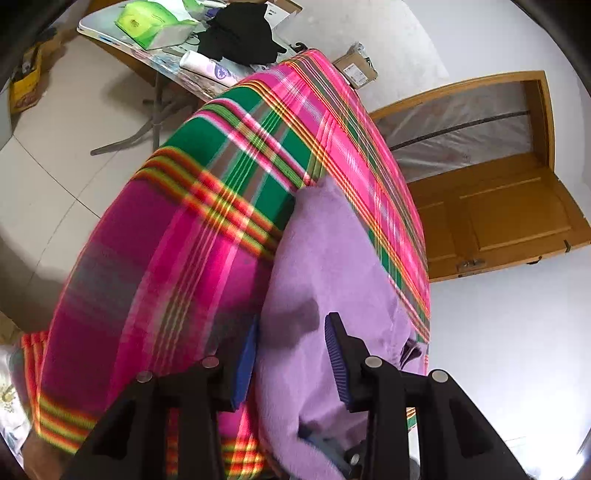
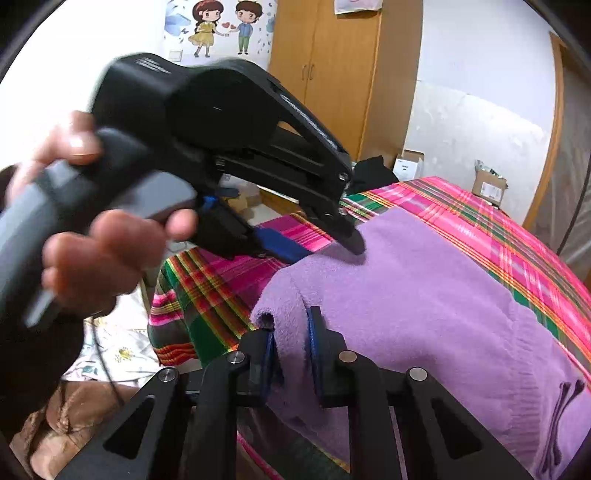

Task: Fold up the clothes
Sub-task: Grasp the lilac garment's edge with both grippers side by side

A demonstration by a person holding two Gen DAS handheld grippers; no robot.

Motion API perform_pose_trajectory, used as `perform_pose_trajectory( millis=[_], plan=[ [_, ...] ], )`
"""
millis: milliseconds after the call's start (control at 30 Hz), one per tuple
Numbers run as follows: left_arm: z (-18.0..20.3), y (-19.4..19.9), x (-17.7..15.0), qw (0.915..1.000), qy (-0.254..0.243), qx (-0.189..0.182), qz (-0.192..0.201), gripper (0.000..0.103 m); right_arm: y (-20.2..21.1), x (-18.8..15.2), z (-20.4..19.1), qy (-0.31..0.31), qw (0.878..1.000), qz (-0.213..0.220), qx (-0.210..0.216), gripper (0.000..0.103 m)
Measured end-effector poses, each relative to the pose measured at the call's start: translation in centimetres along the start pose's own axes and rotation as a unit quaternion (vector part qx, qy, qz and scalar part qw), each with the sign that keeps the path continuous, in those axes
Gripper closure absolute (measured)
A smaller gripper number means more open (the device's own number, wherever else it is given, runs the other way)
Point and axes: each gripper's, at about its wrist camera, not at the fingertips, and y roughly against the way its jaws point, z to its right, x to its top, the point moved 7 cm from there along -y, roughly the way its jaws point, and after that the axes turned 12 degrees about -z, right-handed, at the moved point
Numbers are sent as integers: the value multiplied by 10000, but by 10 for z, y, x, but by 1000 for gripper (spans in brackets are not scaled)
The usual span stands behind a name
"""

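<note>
A purple fleece garment (image 1: 325, 258) lies folded on a bed covered by a pink and green plaid sheet (image 1: 166, 240). My left gripper (image 1: 293, 321) straddles the garment's left edge, its blue pads apart with the fleece lying between them. The right wrist view shows this left gripper (image 2: 332, 245) from the side, held by a hand (image 2: 103, 251), its upper finger resting on the garment (image 2: 424, 295) at the far corner. At the near corner, my right gripper (image 2: 291, 350) has its pads close together and pinches a raised fold of the fleece.
A folding table (image 1: 107, 33) beyond the bed holds a green tissue box (image 1: 155, 22) and black clothing (image 1: 240, 33). A cardboard box (image 1: 356, 68) sits on the floor by a wooden door (image 1: 498, 214). A wooden wardrobe (image 2: 332, 74) stands against the far wall.
</note>
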Motion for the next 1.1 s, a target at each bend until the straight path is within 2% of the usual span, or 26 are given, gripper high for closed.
perform_pose_trajectory(
  millis=[200,400,467,700,867,1100],
  plan=[
    [7,-15,20,9996,-30,-54,-283,66,3,3,7,-87,9998,69,186,86],
    [20,-29,30,9987,-126,77,-493,66,0,9,9,-148,9993,73,330,87],
    [25,-31,29,9986,-206,69,-490,67,-1,9,4,-178,9991,89,379,87],
    [31,-26,25,9981,-548,-32,-284,84,-7,10,2,-196,9984,48,535,87],
    [39,-19,21,9959,-899,33,-107,86,-12,10,5,-204,9977,-2,644,87],
    [47,-17,24,9966,-793,216,-95,86,-21,23,14,-238,9969,70,750,88]
  ],
)
